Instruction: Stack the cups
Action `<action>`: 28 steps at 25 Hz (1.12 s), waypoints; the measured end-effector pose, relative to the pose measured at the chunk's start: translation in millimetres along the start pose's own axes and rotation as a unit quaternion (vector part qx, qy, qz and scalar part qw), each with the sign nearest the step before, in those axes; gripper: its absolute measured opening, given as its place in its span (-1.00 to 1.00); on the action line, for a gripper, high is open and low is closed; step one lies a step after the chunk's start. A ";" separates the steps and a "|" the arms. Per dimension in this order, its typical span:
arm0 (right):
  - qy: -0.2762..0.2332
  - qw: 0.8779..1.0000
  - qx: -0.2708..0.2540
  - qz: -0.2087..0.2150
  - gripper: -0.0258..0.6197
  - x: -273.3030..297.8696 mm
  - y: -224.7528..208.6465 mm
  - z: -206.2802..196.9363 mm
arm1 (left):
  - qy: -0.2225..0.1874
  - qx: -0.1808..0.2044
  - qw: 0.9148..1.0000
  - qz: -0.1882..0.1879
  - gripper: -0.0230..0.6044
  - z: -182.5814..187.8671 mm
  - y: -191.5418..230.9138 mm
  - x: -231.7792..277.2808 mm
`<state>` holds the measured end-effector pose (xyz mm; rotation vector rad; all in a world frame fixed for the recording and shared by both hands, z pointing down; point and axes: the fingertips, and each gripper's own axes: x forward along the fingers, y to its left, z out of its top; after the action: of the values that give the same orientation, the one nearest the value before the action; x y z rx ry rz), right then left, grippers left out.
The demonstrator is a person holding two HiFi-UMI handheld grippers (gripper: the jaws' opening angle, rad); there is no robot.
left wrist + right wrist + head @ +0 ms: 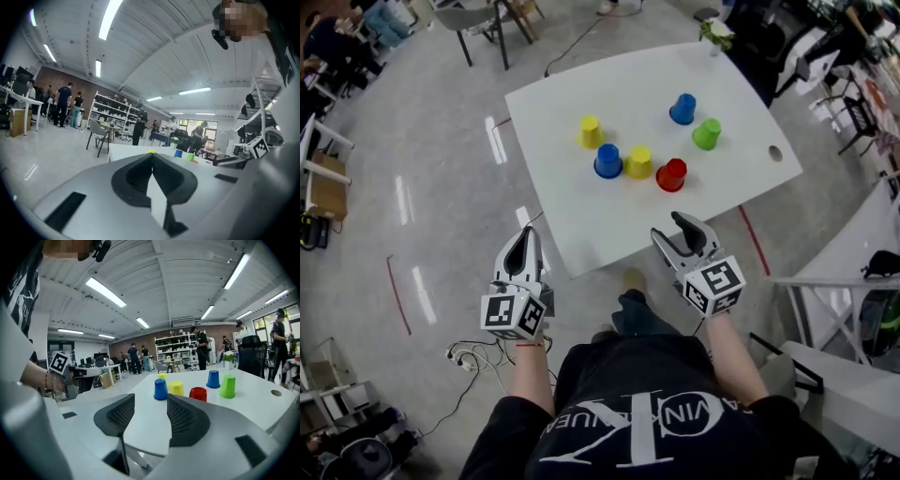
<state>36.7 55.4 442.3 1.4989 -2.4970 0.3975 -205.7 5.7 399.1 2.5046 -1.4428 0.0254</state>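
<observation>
Six cups sit upside down and apart on the table, none stacked yet: two yellow cups, two blue cups, one red cup, one green cup. Both grippers hang short of the table's near edge, apparently lining up a first pick. The left gripper has its jaws pressed together and empty. The right gripper has its jaws apart with nothing between them, likely readied for a near cup.

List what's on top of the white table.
Six cups stand on the table: far yellow cup, near yellow cup, near blue cup, far blue cup, green cup, red cup. A potted plant stands at the far corner. The cups look mouth-down, so anything under them is covered.
</observation>
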 end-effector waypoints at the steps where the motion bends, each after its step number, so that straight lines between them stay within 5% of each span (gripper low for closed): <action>1: 0.003 1.000 0.001 0.002 -0.22 3.7 -6.6 0.6 | 0.002 -0.002 1.000 0.003 -0.91 -1.2 0.7 5.2; 18: 0.032 0.994 -0.035 0.098 -0.07 110.1 -13.0 33.3 | 0.027 0.001 0.997 0.067 -0.91 -6.0 4.2 49.4; 22: 0.040 0.993 -0.067 0.092 -0.06 132.1 -11.5 42.3 | 0.029 -0.005 0.996 0.084 -0.91 -7.9 8.2 46.3; 28: 0.095 0.985 -0.139 0.021 0.06 127.6 -40.2 46.7 | 0.049 0.001 0.996 0.081 -0.91 -17.2 14.9 41.8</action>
<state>11.3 -84.1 442.5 1.2413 -2.3242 0.1797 -195.3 -33.0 424.6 2.3466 -1.6000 0.1761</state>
